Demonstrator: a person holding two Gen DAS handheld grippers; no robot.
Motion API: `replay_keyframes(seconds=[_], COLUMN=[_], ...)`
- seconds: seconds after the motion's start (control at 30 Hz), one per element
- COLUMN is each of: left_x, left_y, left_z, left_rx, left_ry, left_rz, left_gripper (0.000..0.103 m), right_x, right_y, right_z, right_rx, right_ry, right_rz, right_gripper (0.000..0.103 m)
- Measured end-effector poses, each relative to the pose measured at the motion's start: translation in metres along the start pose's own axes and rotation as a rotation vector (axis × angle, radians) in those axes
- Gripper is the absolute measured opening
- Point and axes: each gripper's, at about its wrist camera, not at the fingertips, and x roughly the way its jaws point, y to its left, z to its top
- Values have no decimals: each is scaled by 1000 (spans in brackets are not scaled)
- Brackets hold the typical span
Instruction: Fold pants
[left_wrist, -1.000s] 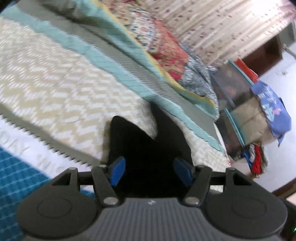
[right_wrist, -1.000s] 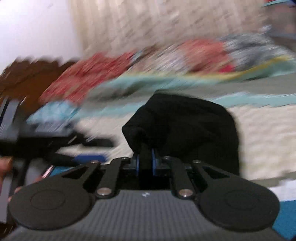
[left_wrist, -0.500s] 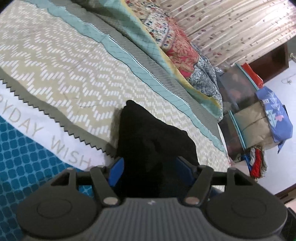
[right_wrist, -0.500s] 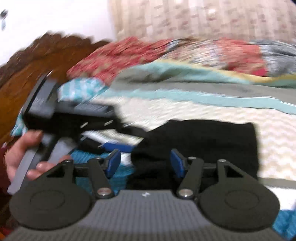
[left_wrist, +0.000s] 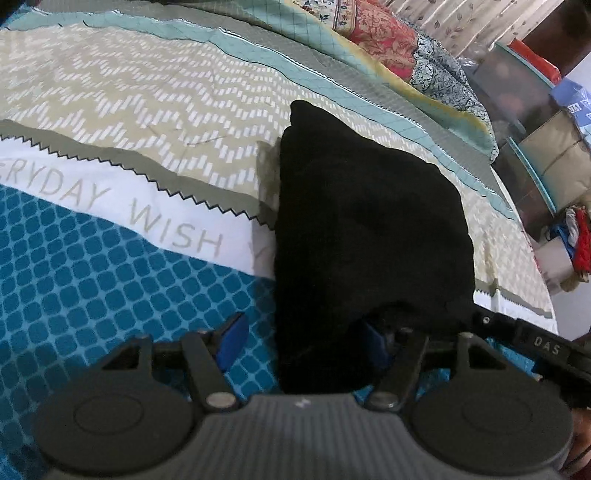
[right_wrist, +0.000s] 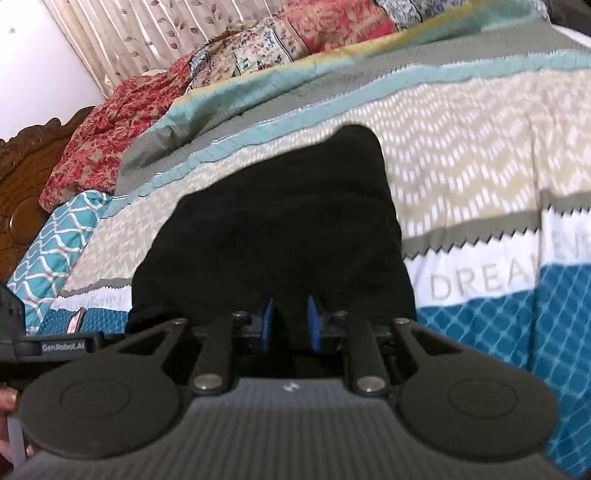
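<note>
Black pants (left_wrist: 365, 229) lie on bedspread (left_wrist: 110, 258) printed "WISH" and "DREAM".

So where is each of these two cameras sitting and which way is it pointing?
Left wrist: rides on the left hand-held gripper, looking down its blue fingers at the folded black pants on the patterned bedspread; the other gripper's arm shows at lower right.
Right wrist: rides on the right hand-held gripper, facing the pants with the wooden headboard at far left; its jaws have just been closing, with the black cloth behind them.
Shared: both see the same pants, bedspread, and curtain.
</note>
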Motion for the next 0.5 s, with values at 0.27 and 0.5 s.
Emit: replay_keyframes(seconds=[0.27,0.5], left_x=[-3,-10], left_y=[-11,-20], left_z=[-2,-6], left_rx=[33,56], left_ry=[-8,-26], left_rz=[70,124], left_gripper=[69,70], right_x=[-1,-4], right_y=[2,9], right_z=[-2,-9], right_rx=[13,5], right_ry=[-14,-32], right_rz=[5,-12], right_gripper=[23,24])
